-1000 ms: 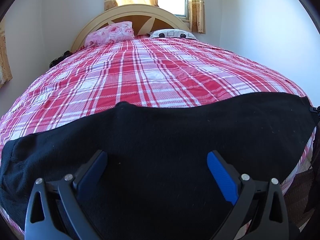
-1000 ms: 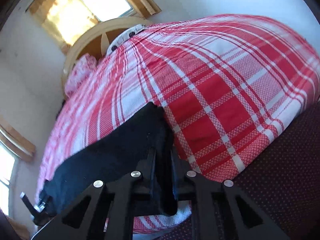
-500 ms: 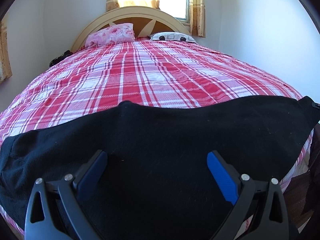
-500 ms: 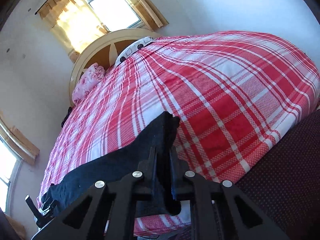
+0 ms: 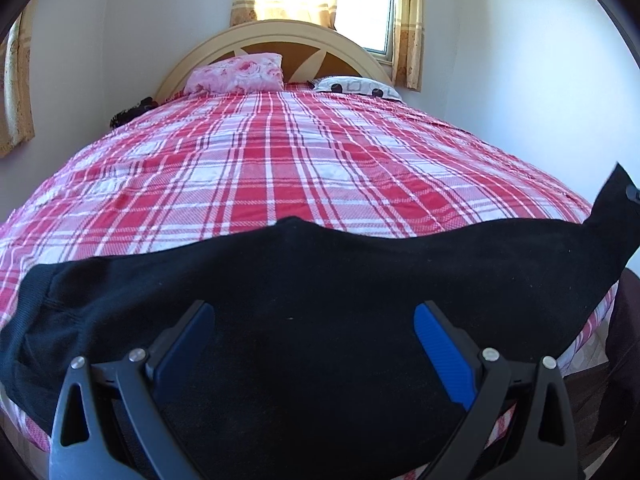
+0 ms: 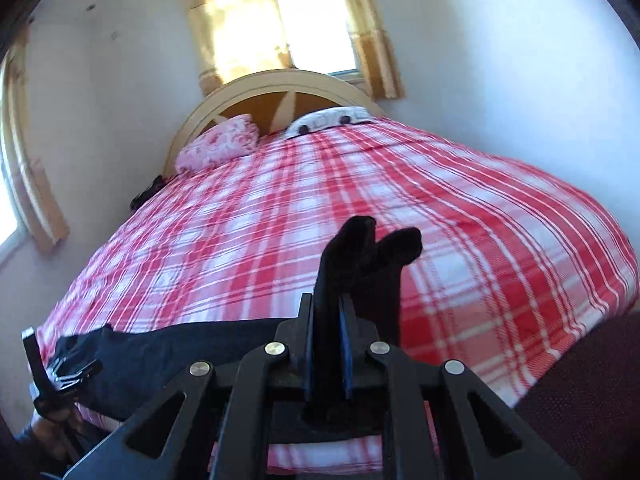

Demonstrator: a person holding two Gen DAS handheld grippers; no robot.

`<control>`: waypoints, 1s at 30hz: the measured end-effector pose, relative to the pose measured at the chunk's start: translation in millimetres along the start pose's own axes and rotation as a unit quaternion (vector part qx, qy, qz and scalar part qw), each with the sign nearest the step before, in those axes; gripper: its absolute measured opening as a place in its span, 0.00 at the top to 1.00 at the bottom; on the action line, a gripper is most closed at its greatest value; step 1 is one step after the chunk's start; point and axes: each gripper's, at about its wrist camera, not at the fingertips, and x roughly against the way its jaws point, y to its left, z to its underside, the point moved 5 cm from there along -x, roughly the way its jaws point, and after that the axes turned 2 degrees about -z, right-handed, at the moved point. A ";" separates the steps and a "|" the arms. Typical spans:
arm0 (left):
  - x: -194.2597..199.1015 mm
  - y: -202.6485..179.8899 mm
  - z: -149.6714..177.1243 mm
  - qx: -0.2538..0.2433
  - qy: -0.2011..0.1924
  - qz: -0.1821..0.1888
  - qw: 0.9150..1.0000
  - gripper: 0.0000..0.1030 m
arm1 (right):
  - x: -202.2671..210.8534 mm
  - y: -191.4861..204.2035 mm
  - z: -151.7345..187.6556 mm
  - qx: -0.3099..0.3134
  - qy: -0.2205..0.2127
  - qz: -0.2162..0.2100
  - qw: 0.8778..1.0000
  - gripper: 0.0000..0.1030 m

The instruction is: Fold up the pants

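Black pants lie spread across the near edge of the bed, on a red-and-white plaid cover. The fabric runs from the near left corner to the near right corner of the bed, and part of it hangs over the near edge.

Left gripper: the fingers stand wide apart, with blue pads facing inward. The gripper sits above the middle of the pants. No fabric lies between the pads, and the pads press on nothing. Whether the finger undersides touch the cloth cannot be told.

Right gripper: the fingers stand narrow, with only a thin gap between them. A fold of the pants fills that gap, and both pads press on it. Two rounded lobes of black fabric stick up past the fingertips. The pinched end is raised off the cover near the near right corner of the bed. In the left wrist view, the same end rises as a point at the right edge of the bed. From the grip, the rest of the garment trails back down and leftward along the near edge.

In the right wrist view, the left gripper shows at the far left, over the opposite end of the pants.

At the head of the bed, a pink floral pillow and a white patterned pillow rest against the arched headboard.
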 end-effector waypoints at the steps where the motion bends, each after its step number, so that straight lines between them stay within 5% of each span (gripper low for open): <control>1: 0.7 1.7 -0.5 -0.002 -0.001 -0.002 1.000 0.01 | -2.7 13.3 0.7 0.010 0.001 -0.005 1.000 0.89; 18: 3.8 22.4 1.8 0.011 -0.017 -0.010 1.000 0.01 | -83.3 211.4 79.0 0.167 0.096 -0.087 0.977 0.89; 30: 4.6 22.4 2.7 0.014 -0.019 -0.011 1.000 0.01 | -100.8 245.2 118.9 0.245 0.117 -0.074 0.960 0.89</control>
